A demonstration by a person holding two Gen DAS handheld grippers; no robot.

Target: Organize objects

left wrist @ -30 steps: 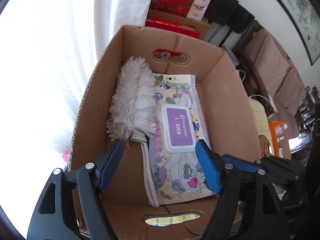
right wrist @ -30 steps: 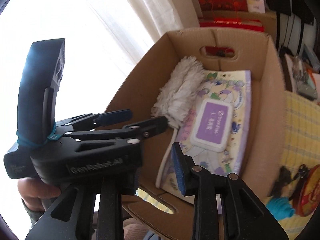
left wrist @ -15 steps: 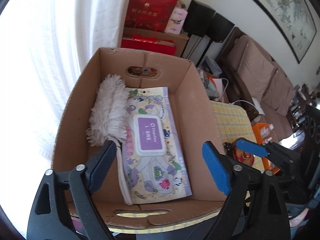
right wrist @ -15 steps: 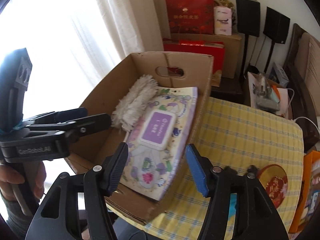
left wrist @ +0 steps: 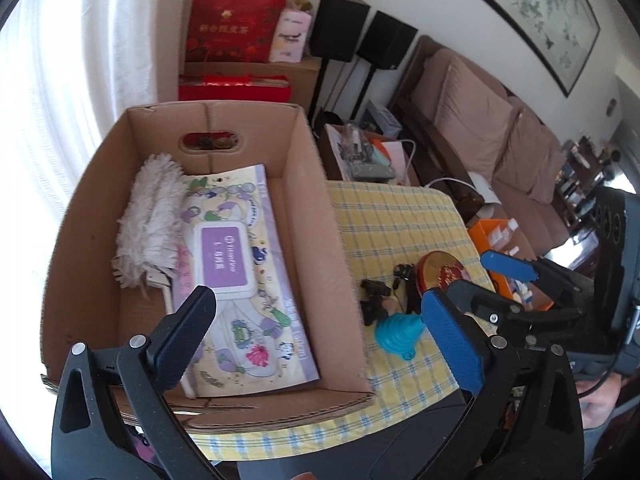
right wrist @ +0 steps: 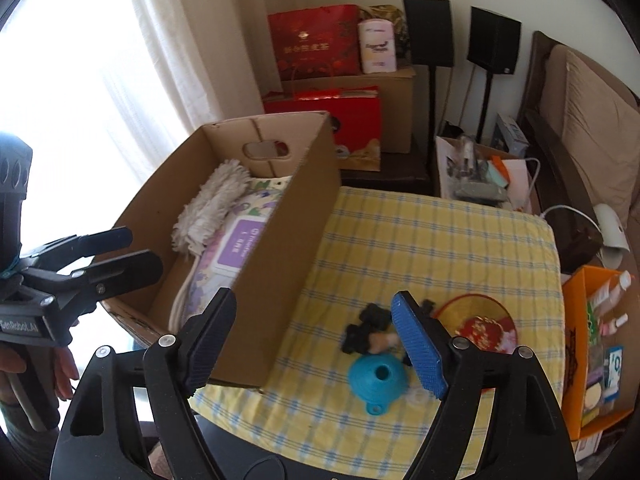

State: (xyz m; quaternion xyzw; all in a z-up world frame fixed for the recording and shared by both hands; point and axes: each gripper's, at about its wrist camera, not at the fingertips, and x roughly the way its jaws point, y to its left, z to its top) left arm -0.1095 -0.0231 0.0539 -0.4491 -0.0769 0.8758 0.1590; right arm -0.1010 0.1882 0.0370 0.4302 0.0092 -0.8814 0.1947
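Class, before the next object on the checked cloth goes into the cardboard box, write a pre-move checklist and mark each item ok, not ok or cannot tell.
1. Right gripper empty, fingers apart (just been opening): ok.
2. Left gripper empty, fingers apart (just been opening): ok.
3. Wet wipes pack and white duster lying inside the cardboard box: ok.
4. Free floor space in the box beside the pack: ok.
5. Blue funnel in the open on the checked cloth: ok.
6. What the small black items beside it are: cannot tell, blurred.
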